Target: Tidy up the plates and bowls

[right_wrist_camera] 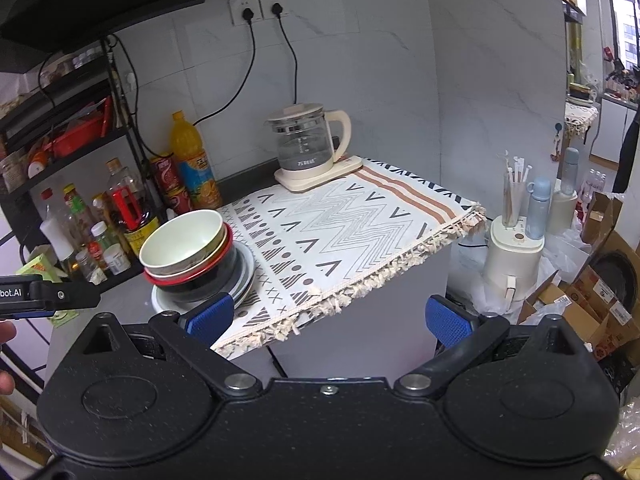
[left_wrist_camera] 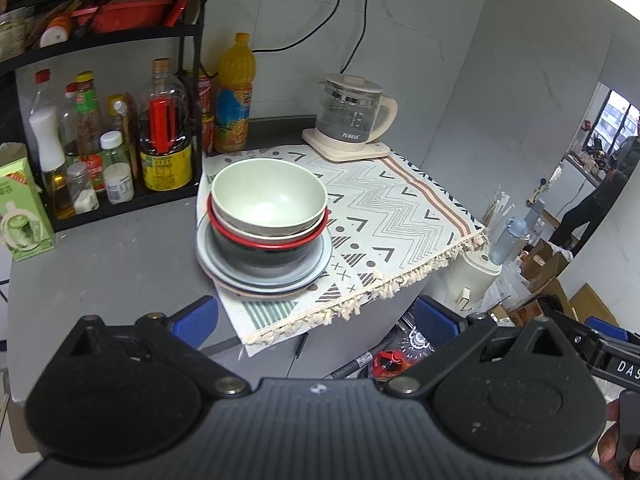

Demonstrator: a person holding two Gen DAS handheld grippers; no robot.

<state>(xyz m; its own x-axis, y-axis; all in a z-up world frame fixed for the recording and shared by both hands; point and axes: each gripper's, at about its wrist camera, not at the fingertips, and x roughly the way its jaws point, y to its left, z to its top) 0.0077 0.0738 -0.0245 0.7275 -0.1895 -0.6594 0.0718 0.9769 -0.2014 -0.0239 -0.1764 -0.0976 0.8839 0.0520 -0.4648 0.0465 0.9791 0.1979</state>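
A stack of dishes stands on the left part of a patterned cloth [left_wrist_camera: 384, 208]. A pale green bowl [left_wrist_camera: 268, 196] is on top, nested in a cream bowl and a black bowl with a red rim [left_wrist_camera: 276, 250]. Under them lie a blue-grey plate [left_wrist_camera: 320, 270] and more plates. The stack also shows in the right wrist view [right_wrist_camera: 184, 250]. My left gripper [left_wrist_camera: 318, 320] is open and empty, just in front of the stack. My right gripper [right_wrist_camera: 328, 316] is open and empty, right of the stack, near the counter's front edge.
A glass kettle [left_wrist_camera: 352, 112] on its base stands at the back of the cloth. A black rack with sauce bottles [left_wrist_camera: 164, 132] and an orange juice bottle [left_wrist_camera: 234, 96] stand left of the stack. A green carton [left_wrist_camera: 20, 204] is far left. Boxes and appliances lie beyond the counter's right edge.
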